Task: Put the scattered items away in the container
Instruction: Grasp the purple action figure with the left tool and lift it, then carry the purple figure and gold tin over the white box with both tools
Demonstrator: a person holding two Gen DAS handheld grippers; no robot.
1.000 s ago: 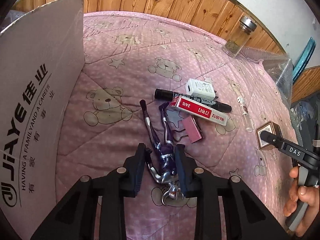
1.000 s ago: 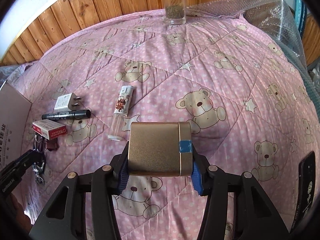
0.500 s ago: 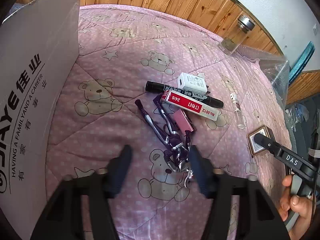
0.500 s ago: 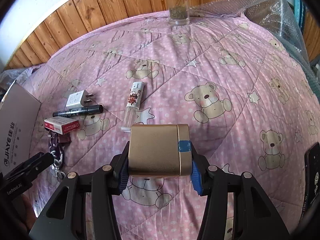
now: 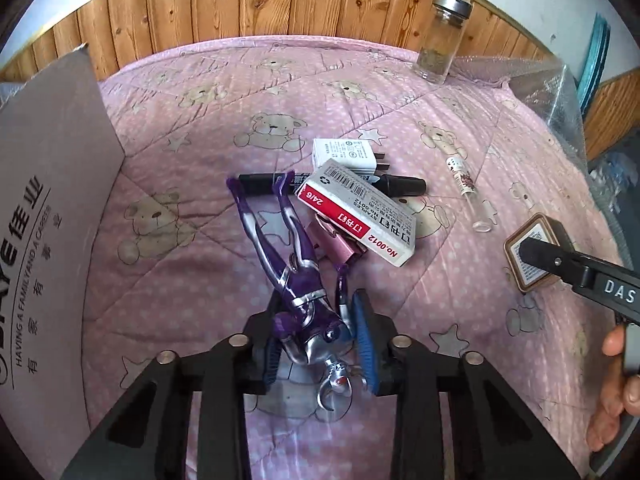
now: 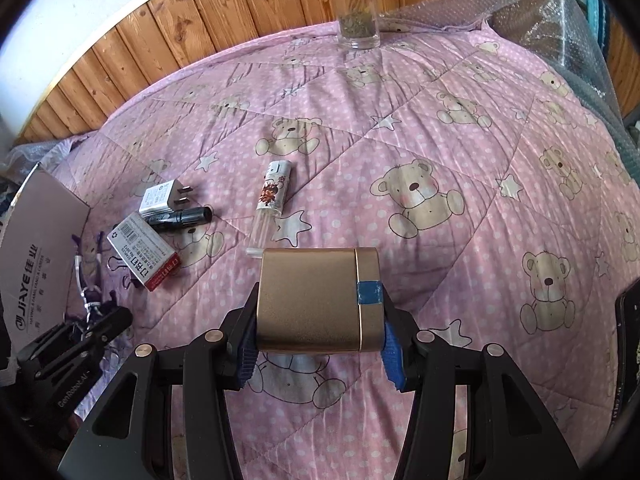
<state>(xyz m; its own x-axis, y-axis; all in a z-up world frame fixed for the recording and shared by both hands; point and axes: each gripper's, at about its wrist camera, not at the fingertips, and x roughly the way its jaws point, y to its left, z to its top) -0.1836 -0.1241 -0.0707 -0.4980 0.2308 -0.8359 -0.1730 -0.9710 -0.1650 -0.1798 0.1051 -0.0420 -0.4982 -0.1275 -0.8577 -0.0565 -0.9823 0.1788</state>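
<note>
Two items are gripped and nothing visibly sits in the container yet: the left gripper (image 5: 320, 344) has its blue-padded jaws closed narrowly around the chest of the purple and silver plastic action figure (image 5: 294, 276), whose legs trail over the pink bear-print quilt (image 6: 460, 128), while the right gripper (image 6: 316, 340) clamps the gold metal box with a blue tape patch (image 6: 316, 300) just above the quilt. The grey printed cardboard box (image 5: 44, 208), presumably the container, stands at the left edge beside the figure; its inside is not shown. Left on the quilt are the red and white staples carton (image 5: 356, 216) lying across a black marker pen (image 5: 400, 185), a pink binder clip (image 5: 340, 246), a white plug adapter (image 5: 346, 155) and a clear lighter (image 5: 468, 192), so I judge the tidying barely begun
</note>
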